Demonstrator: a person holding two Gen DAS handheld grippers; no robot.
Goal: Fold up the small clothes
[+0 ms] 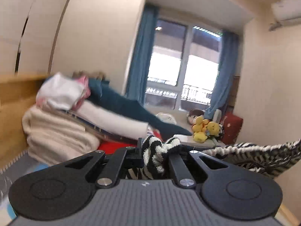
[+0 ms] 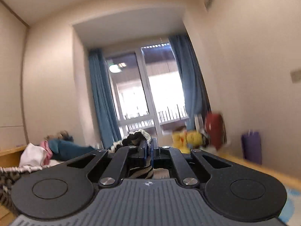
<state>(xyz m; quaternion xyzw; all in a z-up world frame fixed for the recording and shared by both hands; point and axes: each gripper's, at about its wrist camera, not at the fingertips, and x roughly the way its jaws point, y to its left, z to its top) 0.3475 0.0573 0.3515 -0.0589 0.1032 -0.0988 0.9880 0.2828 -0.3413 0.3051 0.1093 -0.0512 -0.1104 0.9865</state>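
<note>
Between the jaws of the left gripper (image 1: 153, 155) sits a bunched edge of a black-and-white striped knit garment (image 1: 152, 154), pinched tight; the fuzzy fabric spills over the top and stretches off to the right, held up in the air. In the right wrist view, the right gripper (image 2: 149, 147) has its jaws drawn narrow on another bunched edge of the same garment (image 2: 138, 138), which trails away low to the left. The cloth hides most of each gripper's fingertips.

Beyond the left gripper, a heap of bedding fills the left: a folded cream blanket (image 1: 56, 133) with a soft, ribbed look, a long white pillow (image 1: 112, 119), a teal cloth (image 1: 120, 101) draped across it, and a white bundle with pink showing (image 1: 62, 92). A strip of red sheet (image 1: 112, 146) shows under them, against a wooden headboard (image 1: 13, 98). To the right lie yellow plush toys (image 1: 204, 129), a doll with dark hair (image 1: 195, 114) and a red case (image 1: 232, 128).

Straight ahead in both views is a tall window (image 2: 143, 90) with blue curtains (image 2: 102, 101) on either side and a railing outside. An air conditioner (image 1: 286, 9) hangs high on the right wall. In the right wrist view a purple bag (image 2: 251, 147) stands against the wall. Both views are blurred, and no writing can be read.
</note>
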